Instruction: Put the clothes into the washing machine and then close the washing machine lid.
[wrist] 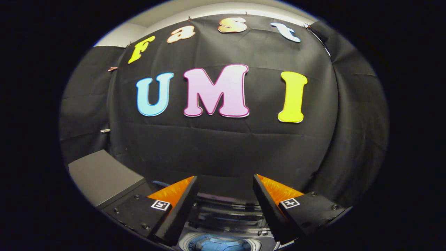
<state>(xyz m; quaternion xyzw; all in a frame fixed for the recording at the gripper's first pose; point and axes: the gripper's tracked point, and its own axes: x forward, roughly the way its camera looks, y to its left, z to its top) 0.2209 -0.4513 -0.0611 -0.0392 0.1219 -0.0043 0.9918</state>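
My gripper (225, 181) is open, its two fingers spread wide with nothing between them, and it points at the black cloth wall of the booth. Low between the fingers lies the top of the washing machine (226, 216), dark and glossy. Its round drum opening (219, 243) sits just below, with something blue inside that I cannot make out clearly. The lid cannot be told apart from the dark top.
A grey flat-topped box or cabinet (101, 176) stands to the left of the left finger. The black cloth wall (223, 150) closes off the space straight ahead and wraps round on both sides.
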